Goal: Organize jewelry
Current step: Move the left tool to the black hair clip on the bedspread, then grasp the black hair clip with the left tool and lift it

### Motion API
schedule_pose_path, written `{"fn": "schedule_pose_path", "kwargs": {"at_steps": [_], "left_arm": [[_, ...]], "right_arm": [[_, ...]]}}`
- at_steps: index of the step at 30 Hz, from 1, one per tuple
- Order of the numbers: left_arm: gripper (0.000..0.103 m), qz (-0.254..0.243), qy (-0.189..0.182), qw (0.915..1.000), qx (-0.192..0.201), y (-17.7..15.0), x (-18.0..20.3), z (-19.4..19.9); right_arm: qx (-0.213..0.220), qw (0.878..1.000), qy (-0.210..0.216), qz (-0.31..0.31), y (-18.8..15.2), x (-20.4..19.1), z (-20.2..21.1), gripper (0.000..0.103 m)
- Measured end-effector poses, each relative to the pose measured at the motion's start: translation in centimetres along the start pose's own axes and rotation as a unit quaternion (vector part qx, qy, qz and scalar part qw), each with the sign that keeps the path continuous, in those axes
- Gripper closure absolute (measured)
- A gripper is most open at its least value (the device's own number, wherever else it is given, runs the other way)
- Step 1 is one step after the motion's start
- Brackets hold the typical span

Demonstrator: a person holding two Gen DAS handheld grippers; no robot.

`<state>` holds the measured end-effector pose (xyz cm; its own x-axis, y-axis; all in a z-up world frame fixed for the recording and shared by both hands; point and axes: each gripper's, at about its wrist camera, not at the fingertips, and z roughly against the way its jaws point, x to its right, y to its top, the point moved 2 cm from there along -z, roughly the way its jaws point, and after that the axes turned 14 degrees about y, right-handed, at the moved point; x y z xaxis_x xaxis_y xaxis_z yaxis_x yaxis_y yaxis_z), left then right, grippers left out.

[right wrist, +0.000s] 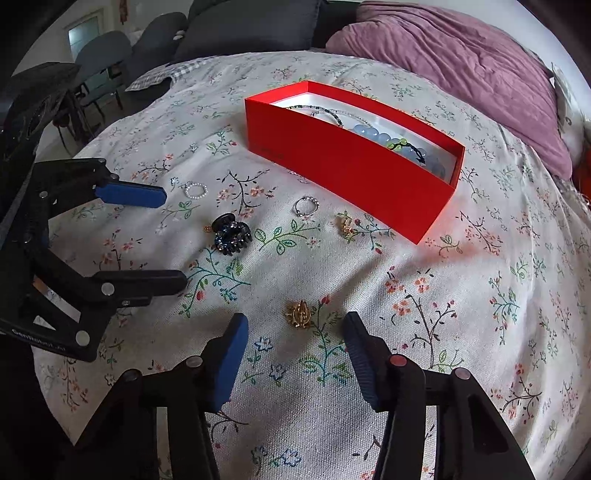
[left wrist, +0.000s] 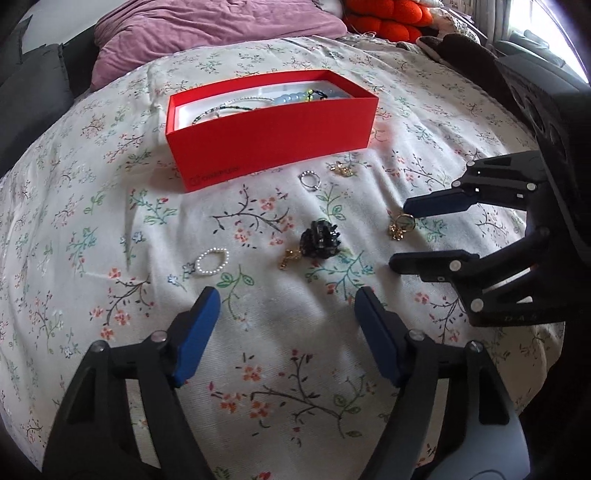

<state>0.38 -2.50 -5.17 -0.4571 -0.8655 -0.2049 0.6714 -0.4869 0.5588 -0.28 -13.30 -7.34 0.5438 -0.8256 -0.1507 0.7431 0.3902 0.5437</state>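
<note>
An open red box (left wrist: 269,133) (right wrist: 351,166) on the floral bedspread holds bead necklaces and a pale blue bead bracelet (right wrist: 373,134). Loose pieces lie in front of it: a pearl ring (left wrist: 211,261) (right wrist: 194,191), a black hair claw (left wrist: 320,243) (right wrist: 232,233), a silver ring (left wrist: 308,180) (right wrist: 306,206), a gold earring (left wrist: 341,170) (right wrist: 345,226) and a gold piece (left wrist: 290,257). A gold ring (left wrist: 400,226) (right wrist: 300,314) lies between the open fingers of my right gripper (right wrist: 293,325) (left wrist: 399,236). My left gripper (left wrist: 286,301) (right wrist: 173,240) is open and empty, just short of the claw.
A purple pillow (left wrist: 207,33) (right wrist: 472,70) lies behind the box. Orange cushions (left wrist: 388,18) sit at the far edge. Dark chairs (right wrist: 107,62) stand beyond the bed. The floral bedspread (left wrist: 280,387) stretches between the grippers and the box.
</note>
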Motion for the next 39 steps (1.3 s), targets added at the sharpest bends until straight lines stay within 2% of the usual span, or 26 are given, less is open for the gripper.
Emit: {"fn": "schedule_pose_path", "kwargs": {"at_steps": [2, 4, 7, 14, 17, 19, 23, 29, 33, 39], "left_arm": [[0.033, 0.0, -0.006, 1.0, -0.002, 0.0, 0.2, -0.1], [0.036, -0.001, -0.012, 0.9999, -0.001, 0.1, 0.4, 0.0], [0.039, -0.003, -0.02, 0.9998, 0.002, 0.3, 0.9, 0.1], [0.054, -0.003, -0.033, 0.9994, 0.013, 1.1, 1.7, 0.4], [0.056, -0.007, -0.037, 0.9991, 0.018, 1.6, 2.2, 0.4], [0.058, -0.013, -0.031, 0.9992, 0.02, 1.8, 2.6, 0.3], [0.069, -0.015, -0.018, 0.9996, 0.014, 2.1, 2.8, -0.3], [0.08, -0.015, -0.005, 0.9998, 0.01, 2.2, 2.9, -0.5], [0.081, -0.017, -0.002, 0.9998, 0.009, 2.3, 2.9, -0.6], [0.081, 0.002, -0.018, 0.9998, 0.006, 2.9, 2.5, 0.1]], "right_arm": [[-0.004, 1.0, 0.009, -0.001, 0.2, -0.1, -0.2, 0.065], [-0.01, 1.0, 0.021, 0.001, 0.3, -0.2, -0.3, 0.078], [-0.018, 0.999, 0.031, 0.002, 0.5, -0.5, -0.4, 0.088], [-0.02, 0.999, 0.027, -0.011, 0.8, -0.3, -0.1, 0.088], [-0.019, 0.999, 0.024, -0.017, 0.8, -0.2, 0.3, 0.088], [-0.016, 0.999, 0.023, -0.018, 0.8, -0.2, 0.6, 0.088], [-0.01, 0.999, 0.024, -0.021, 0.8, 0.0, 1.4, 0.088], [-0.012, 0.999, 0.02, -0.031, 0.7, 0.3, 1.8, 0.088], [-0.017, 0.999, 0.016, -0.04, 0.8, 0.7, 1.7, 0.088], [-0.023, 0.998, 0.015, -0.064, 1.0, 1.3, 2.2, 0.088]]}}
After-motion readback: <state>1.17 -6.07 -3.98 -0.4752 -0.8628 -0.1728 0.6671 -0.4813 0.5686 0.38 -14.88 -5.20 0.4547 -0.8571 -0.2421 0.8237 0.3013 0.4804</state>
